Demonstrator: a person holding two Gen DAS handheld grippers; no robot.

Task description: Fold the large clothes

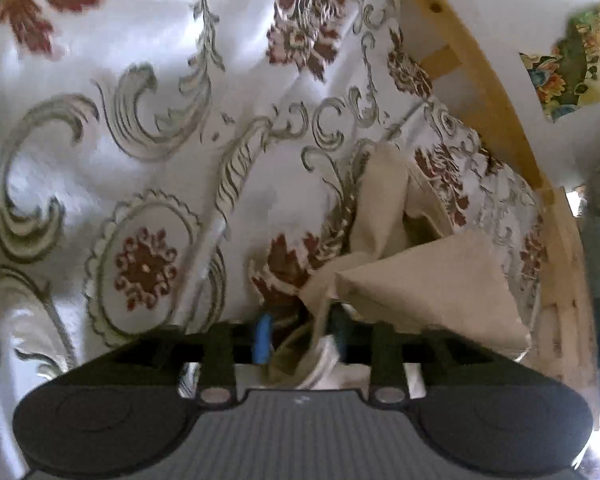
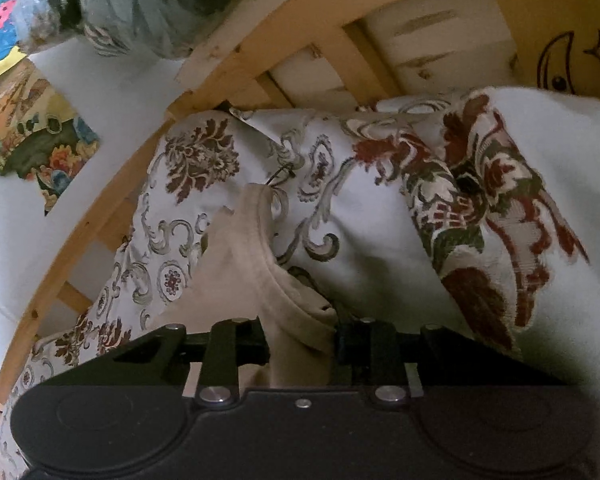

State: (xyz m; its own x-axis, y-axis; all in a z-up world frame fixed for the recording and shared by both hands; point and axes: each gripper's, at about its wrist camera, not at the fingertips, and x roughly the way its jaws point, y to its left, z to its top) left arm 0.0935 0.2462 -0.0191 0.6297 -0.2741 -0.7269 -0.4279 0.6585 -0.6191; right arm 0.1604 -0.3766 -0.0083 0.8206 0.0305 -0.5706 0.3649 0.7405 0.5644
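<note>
A beige garment (image 1: 420, 280) lies on a white bedspread with red and green floral print (image 1: 148, 128). In the left wrist view my left gripper (image 1: 300, 340) is shut on a bunched beige edge of it; a blue pad (image 1: 262, 340) shows beside the cloth. In the right wrist view my right gripper (image 2: 300, 344) is shut on the same beige garment (image 2: 236, 264) at its ribbed collar, and the cloth runs away from the jaws over the bedspread (image 2: 360, 208). The fingertips of both grippers are hidden by the fabric.
A light wooden slatted frame (image 1: 492, 92) (image 2: 284, 52) runs along the bed's edge against a white wall. Colourful pictures (image 1: 572, 64) (image 2: 32, 136) hang on the wall. A patterned cushion (image 2: 488, 208) lies on the bed at the right. A grey-green bundle (image 2: 140, 4) sits above the frame.
</note>
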